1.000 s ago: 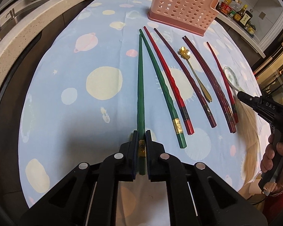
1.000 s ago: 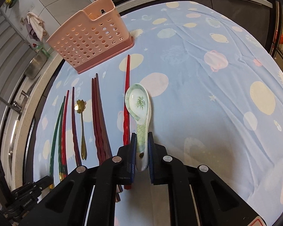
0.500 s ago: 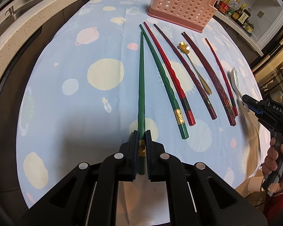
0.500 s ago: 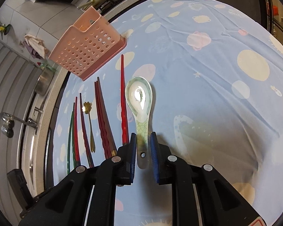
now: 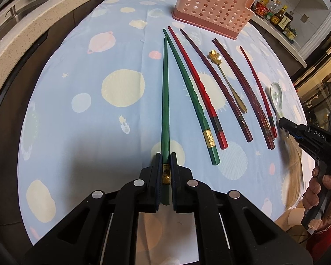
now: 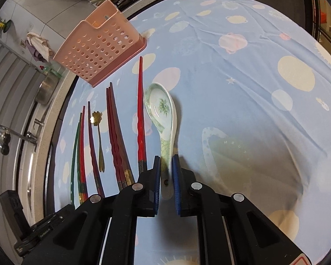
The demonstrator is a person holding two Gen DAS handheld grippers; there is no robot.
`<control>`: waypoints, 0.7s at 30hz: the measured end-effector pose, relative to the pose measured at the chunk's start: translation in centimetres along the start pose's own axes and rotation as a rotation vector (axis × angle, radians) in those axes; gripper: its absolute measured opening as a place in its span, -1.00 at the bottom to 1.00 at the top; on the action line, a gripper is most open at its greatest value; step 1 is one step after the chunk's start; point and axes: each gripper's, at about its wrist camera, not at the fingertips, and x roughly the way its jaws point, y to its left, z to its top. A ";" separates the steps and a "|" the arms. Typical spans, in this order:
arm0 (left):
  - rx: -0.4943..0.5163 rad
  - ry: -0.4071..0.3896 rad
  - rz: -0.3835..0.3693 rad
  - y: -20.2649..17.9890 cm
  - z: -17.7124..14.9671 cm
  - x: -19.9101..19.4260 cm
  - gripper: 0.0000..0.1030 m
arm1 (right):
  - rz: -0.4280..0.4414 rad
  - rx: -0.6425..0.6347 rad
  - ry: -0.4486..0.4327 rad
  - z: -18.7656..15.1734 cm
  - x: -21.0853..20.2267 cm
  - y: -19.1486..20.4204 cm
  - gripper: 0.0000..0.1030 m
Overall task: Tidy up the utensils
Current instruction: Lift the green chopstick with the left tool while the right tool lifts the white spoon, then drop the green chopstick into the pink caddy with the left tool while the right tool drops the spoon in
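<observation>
Utensils laid out in a row on the blue planet-print cloth covering the bench, handles toward the near edge, tips toward the far edge. At the left end of the row, a green chopstick, its gold-banded butt clamped between the pads of the left claw, jaws closed tight against both its sides, shaft lying along the cloth and pointing at the far edge. Just beside it, a second green chopstick, splayed off to the right at the handle and nearly meeting the first at the tip. Next along, a red chopstick, then a dark maroon chopstick, then a small gold flower-headed spoon, then a pair of brown chopsticks lying together and touching, then a lone red twisted chopstick. At the right end, a white ceramic soup spoon with a green leaf print, bowl up, flat on the cloth. Right claw set astride the spoon's handle, blue pads standing a little off either side, a narrow gap showing, so slightly open and gripping nothing. Beyond the tips, near the far edge, a pink perforated holder standing upright on its base, nothing visible inside. Past the bench on the right in the left wrist view, sauce bottles on a ledge; off the left edge, a sink tap.
</observation>
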 end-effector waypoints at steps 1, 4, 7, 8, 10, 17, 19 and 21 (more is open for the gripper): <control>0.000 -0.001 -0.006 0.0 0.0 -0.1 -0.86 | -0.016 -0.015 -0.011 -0.1 -0.4 0.3 -0.80; 0.005 -0.018 -0.021 -0.1 0.1 -0.9 -0.86 | -0.068 -0.071 -0.048 -0.3 -1.9 1.6 -0.83; 0.018 -0.052 -0.034 -0.4 0.2 -2.3 -0.86 | -0.109 -0.115 -0.095 -0.4 -3.8 3.0 -0.85; 0.020 -0.067 -0.039 -0.4 0.3 -2.9 -0.86 | -0.120 -0.125 -0.110 -0.4 -4.3 3.3 -0.85; 0.027 -0.103 -0.045 -0.5 0.6 -4.3 -0.86 | -0.144 -0.147 -0.137 -0.4 -5.4 4.0 -0.85; 0.047 -0.216 -0.052 -0.8 2.3 -8.6 -0.87 | -0.173 -0.189 -0.192 -0.2 -7.8 5.5 -0.87; 0.053 -0.242 -0.047 -0.9 3.0 -9.6 -0.87 | -0.170 -0.204 -0.209 0.3 -8.5 6.1 -0.87; 0.054 -0.271 -0.044 -1.1 3.9 -10.8 -0.87 | -0.161 -0.216 -0.225 1.0 -9.1 6.8 -0.87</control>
